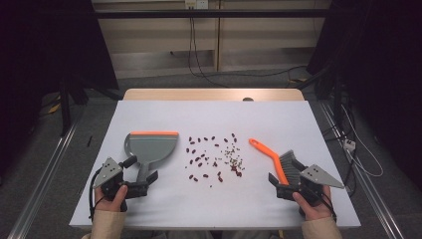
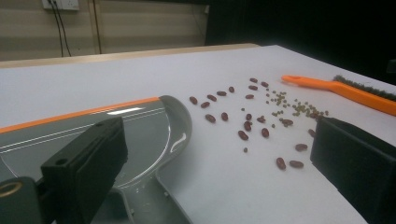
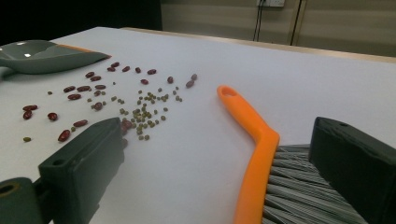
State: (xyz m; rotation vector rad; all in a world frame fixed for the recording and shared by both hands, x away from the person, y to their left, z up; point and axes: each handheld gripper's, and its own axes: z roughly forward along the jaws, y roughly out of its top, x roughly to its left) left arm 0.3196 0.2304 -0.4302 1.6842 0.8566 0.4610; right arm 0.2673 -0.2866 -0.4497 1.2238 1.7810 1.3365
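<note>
The right gripper (image 1: 284,185) has its jaws wide apart and holds nothing. The brush (image 1: 276,161) lies right in front of it, with the grey bristles (image 3: 303,196) between the jaws but not pinched. The brush's orange handle (image 3: 247,126) runs long, away from the gripper, up and left toward the middle of the table.

The left gripper (image 1: 144,183) is wide open too, with nothing held. The grey dustpan (image 1: 151,149) lies just ahead of it, stem end near the jaws, orange lip on the far side.

The spilled beans (image 1: 215,158) lie between brush and dustpan. Each tool is nearest its own hand, so I think each hand grabs its own.
</note>
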